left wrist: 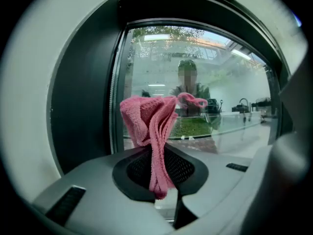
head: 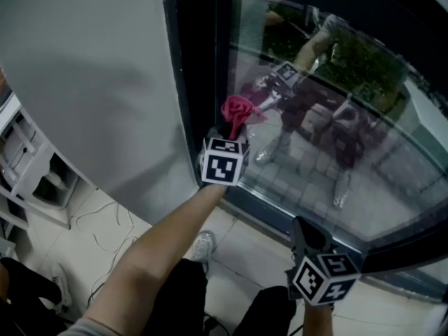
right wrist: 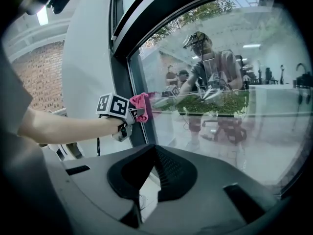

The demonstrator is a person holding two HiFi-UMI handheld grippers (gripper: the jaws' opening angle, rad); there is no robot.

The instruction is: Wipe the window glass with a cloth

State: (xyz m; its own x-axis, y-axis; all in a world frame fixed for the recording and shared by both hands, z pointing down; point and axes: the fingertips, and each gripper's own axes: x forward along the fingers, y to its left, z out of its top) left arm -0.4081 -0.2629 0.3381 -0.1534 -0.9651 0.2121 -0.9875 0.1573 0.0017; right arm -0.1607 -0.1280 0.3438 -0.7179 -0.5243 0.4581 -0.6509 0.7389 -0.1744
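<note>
Bunched pink cloth (left wrist: 148,124) pinched in left tool (left wrist: 157,168), near window glass (left wrist: 225,77); right tool (right wrist: 154,173) closed, empty

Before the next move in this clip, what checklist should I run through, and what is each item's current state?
1. Grip on the cloth by the left gripper: ok, pinched between its jaws.
2. Spread of the cloth for wiping: not ok, bunched above the jaws.
3. Contact of the cloth with the window glass: cannot tell; it sits by the dark frame at the glass's left edge.
4. Position of the right gripper: ok, held low, below the cloth, jaws together with nothing between them.
</note>
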